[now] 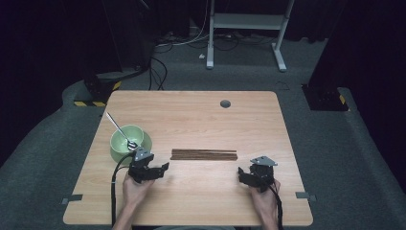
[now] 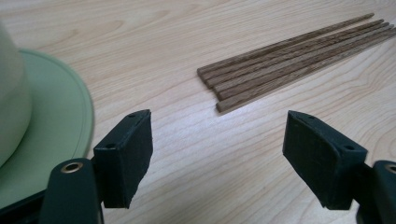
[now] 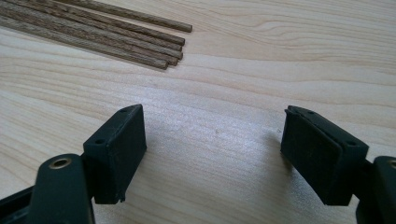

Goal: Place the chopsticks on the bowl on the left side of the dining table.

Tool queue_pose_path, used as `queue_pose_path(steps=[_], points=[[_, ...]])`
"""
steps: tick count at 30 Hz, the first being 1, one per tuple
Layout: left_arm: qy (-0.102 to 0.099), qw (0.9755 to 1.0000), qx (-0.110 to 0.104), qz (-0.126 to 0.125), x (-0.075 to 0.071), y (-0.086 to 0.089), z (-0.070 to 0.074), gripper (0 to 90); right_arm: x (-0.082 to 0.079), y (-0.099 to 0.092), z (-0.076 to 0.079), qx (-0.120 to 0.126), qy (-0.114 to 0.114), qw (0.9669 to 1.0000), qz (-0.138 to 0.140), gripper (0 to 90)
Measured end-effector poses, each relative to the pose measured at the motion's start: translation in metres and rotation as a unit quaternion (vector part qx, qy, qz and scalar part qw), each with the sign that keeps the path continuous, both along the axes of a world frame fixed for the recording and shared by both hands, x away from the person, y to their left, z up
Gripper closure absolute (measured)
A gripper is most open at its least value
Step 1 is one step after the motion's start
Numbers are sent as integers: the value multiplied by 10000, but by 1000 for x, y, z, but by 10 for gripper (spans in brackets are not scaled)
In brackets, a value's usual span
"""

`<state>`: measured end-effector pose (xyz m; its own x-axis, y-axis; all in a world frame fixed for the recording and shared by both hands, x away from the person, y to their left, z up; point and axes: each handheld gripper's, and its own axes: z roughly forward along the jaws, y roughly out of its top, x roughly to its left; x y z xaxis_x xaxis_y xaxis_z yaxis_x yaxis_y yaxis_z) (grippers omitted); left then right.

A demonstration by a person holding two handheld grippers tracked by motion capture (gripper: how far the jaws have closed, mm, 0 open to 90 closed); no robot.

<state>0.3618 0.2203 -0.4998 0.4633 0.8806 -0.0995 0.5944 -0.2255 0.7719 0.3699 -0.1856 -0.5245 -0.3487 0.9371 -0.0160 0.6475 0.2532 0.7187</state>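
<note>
No writing is showing anywhere. The dark brown wooden chopsticks [image 1: 204, 154] are lying bundled mid-table on the pale wooden table [image 1: 201, 120], between the left gripper [image 1: 160, 168] and right gripper [image 1: 242, 173], both gaping wide, gripping nothing.

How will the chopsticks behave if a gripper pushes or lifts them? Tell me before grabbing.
The chopsticks look like thin, straight wooden sticks, so probably stiff and light. They lie loose side by side on the smooth table, so a push would likely scatter them. Their ends look squarish in the left gripper view, so rolling seems unlikely.
</note>
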Motion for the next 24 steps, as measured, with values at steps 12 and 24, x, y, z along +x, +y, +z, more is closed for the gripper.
queue_pose_path(steps=[12, 24], points=[[-54, 9994, -287, -212, 5, -11, 5, 239, 0, 0, 0, 5, 9, 10000, 2, 215], [13, 9983, -389, -423, 17, -23, 11, 235, 0, 0, 0, 2, 3, 10000, 19, 215]])
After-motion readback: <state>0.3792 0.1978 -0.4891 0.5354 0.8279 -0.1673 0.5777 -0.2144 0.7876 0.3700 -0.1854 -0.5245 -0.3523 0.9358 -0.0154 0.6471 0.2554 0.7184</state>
